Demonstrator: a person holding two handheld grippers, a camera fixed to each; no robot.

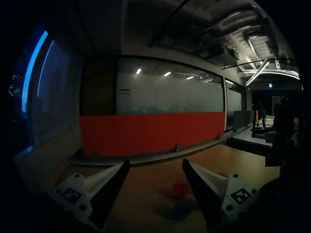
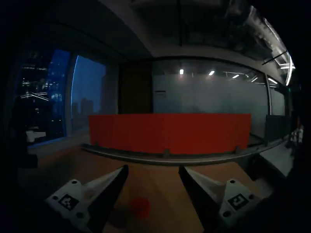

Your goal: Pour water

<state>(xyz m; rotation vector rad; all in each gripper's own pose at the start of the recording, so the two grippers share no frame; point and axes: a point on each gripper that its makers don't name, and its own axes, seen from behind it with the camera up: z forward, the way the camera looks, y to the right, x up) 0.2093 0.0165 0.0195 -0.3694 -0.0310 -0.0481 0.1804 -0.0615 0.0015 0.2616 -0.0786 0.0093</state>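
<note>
The red cup [image 1: 180, 190] stands on the wooden surface [image 1: 233, 155], low in the left gripper view, just right of centre. It lies ahead of the left gripper [image 1: 155, 160], whose fingers are spread wide with nothing between them. In the right gripper view a red cup [image 2: 139, 206], probably the same one, sits at the bottom centre. The right gripper [image 2: 152, 167] is likewise released and empty, well short of it.

Judging by this, the task is at its approach step, with nothing grasped yet. The next move calls for lowering a gripper, bringing the cup between its fingers and closing on it.

The room is very dark. A bluish shape [image 1: 180, 209] just below the cup in the left gripper view may be a second vessel, but I cannot tell. Whether the cup holds water is hidden. Behind the surface runs a red panel [image 1: 151, 132] under frosted glass.
</note>
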